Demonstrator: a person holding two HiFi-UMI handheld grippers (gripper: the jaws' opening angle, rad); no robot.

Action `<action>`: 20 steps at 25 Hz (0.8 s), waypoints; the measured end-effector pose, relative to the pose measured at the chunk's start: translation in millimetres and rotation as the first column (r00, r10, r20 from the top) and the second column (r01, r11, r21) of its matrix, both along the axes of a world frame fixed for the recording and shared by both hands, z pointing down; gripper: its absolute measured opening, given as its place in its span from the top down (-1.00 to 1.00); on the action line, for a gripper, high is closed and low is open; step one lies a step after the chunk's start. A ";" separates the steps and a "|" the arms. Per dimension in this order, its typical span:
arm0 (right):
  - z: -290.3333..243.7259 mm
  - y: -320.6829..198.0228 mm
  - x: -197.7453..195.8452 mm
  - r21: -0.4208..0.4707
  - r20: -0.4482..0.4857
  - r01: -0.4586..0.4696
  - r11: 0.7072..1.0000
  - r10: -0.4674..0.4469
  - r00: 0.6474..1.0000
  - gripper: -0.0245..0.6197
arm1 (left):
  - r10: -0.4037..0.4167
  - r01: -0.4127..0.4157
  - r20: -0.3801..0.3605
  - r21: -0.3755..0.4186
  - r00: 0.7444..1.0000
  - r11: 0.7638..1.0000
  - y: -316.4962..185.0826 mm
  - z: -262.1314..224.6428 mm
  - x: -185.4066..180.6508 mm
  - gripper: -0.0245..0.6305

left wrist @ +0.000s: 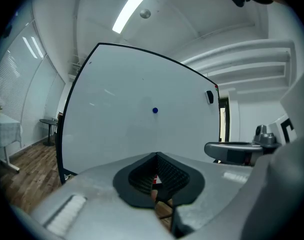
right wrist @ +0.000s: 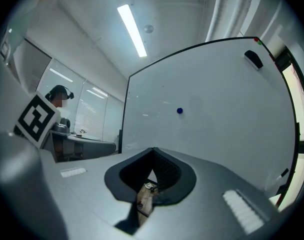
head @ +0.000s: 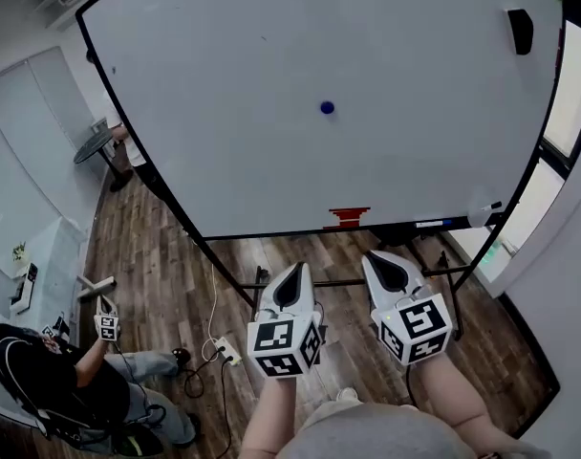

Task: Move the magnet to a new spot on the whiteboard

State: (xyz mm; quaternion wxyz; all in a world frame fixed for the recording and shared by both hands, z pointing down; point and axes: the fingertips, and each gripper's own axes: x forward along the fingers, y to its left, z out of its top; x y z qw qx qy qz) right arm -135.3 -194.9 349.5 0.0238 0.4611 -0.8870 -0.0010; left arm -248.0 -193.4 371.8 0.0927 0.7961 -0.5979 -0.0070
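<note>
— Where is the magnet now?
— We see the blue magnet (head: 327,107) stuck near the middle of the whiteboard (head: 224,113), well apart from both grippers.
— And what do our fingers hold?
— Nothing. The left gripper (head: 293,271) has its fingers pressed together, empty, and the right gripper (head: 378,258) is closed in the same way. We hold both side by side below the board's bottom edge, pointing toward it. A black object (head: 520,31) sits at the board's upper right corner.

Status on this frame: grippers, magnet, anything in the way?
Left gripper shut, empty. Right gripper shut, empty. Blue magnet mid-whiteboard, both grippers short of it. Nothing between; black eraser off in the top right corner.
</note>
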 end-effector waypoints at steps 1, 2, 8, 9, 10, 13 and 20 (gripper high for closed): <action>-0.2 -6.8 -1.1 0.002 -0.002 -0.004 1.000 0.004 1.000 0.93 | 0.007 -0.007 0.004 0.003 1.000 1.000 -8.5 -1.2 -0.4 0.92; -0.4 -13.5 -2.1 0.004 -0.005 -0.008 1.000 0.008 1.000 0.93 | 0.013 -0.013 0.008 0.006 1.000 1.000 -16.9 -2.4 -0.6 0.92; 0.2 -48.8 -1.1 0.007 -0.011 -0.033 0.999 0.033 0.999 0.93 | 0.044 -0.045 0.015 0.024 0.999 0.999 -62.5 -10.7 1.4 0.92; 0.6 -53.7 0.1 0.007 -0.010 -0.039 0.999 0.039 0.999 0.93 | 0.049 -0.050 0.018 0.026 0.999 0.998 -69.4 -11.9 2.9 0.92; 1.2 -58.3 1.4 0.007 -0.010 -0.044 0.999 0.044 0.999 0.93 | 0.055 -0.056 0.023 0.028 0.998 0.998 -76.2 -13.0 4.9 0.92; 4.6 -70.6 5.5 0.006 -0.010 -0.053 0.999 0.054 0.999 0.93 | 0.072 -0.073 0.039 0.037 0.997 0.997 -96.1 -16.9 11.5 0.92; 8.6 -93.7 11.5 0.005 -0.014 -0.060 0.998 0.060 0.998 0.93 | 0.104 -0.107 0.052 0.061 0.993 0.992 -142.3 -36.9 33.2 0.92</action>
